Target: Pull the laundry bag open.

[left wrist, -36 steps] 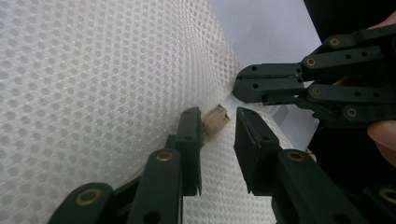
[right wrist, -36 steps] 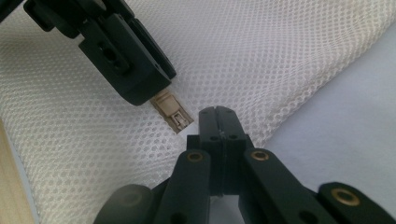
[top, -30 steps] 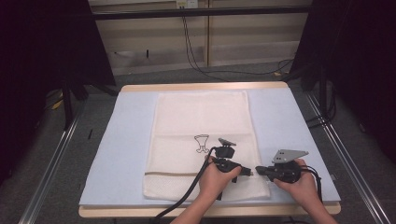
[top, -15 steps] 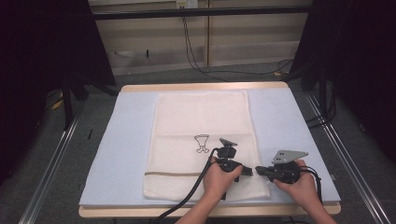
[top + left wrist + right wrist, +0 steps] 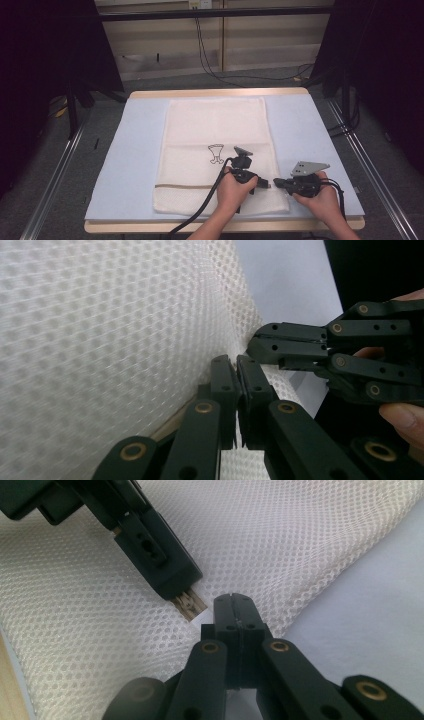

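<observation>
- The mesh bag [image 5: 215, 155] lies flat on the blue-covered counter [image 5: 310, 130].
- The left hand-held gripper [image 5: 237, 370] has its jaws pressed together at the bag's near right edge.
- The right hand-held gripper [image 5: 235, 607], jaws pressed together, sits just beside it.

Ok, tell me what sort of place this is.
Probably a lab or recording station, not a home. A table under a pale blue cover stands on grey carpet, black curtains hang at both sides, and loose cables trail along the back wall.
</observation>
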The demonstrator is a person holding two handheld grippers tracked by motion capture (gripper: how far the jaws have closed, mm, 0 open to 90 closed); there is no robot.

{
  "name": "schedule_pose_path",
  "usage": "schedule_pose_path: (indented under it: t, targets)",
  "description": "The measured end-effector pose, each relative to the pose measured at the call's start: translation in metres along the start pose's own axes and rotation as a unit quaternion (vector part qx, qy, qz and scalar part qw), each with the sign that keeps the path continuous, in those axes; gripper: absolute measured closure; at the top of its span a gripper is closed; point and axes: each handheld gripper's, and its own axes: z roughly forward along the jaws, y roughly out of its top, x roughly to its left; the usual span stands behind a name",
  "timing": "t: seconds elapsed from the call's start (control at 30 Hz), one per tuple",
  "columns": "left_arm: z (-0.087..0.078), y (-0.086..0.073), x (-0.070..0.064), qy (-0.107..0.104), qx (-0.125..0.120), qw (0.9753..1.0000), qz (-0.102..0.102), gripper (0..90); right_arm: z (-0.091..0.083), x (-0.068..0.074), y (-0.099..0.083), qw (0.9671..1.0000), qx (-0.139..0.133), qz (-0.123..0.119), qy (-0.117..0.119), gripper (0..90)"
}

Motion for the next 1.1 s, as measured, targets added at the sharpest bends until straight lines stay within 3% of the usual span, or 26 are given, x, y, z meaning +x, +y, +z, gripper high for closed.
schedule_pose_path:
  t: [0.47, 0.83, 0.9, 1.1]
  targets:
    - [-0.011, -0.001, 0.005, 0.003, -0.001, 1.0, -0.004, 87.3, 0.0, 0.0, 0.0, 1.0, 0.001, 0.008, -0.001, 90.0]
    - [-0.012, 0.0, 0.005, -0.007, 0.005, 0.9999, -0.006, 87.3, 0.0, 0.0, 0.001, 1.0, 0.003, 0.009, -0.001, 90.0]
    - [-0.014, 0.0, 0.006, 0.0, 0.003, 1.0, -0.008, 87.3, 0.0, 0.0, 0.001, 0.9999, 0.003, 0.01, 0.0, 90.0]
    - [-0.015, 0.0, 0.007, -0.009, 0.006, 0.9999, -0.01, 87.3, 0.0, 0.0, 0.001, 0.9999, 0.004, 0.01, -0.001, 90.0]
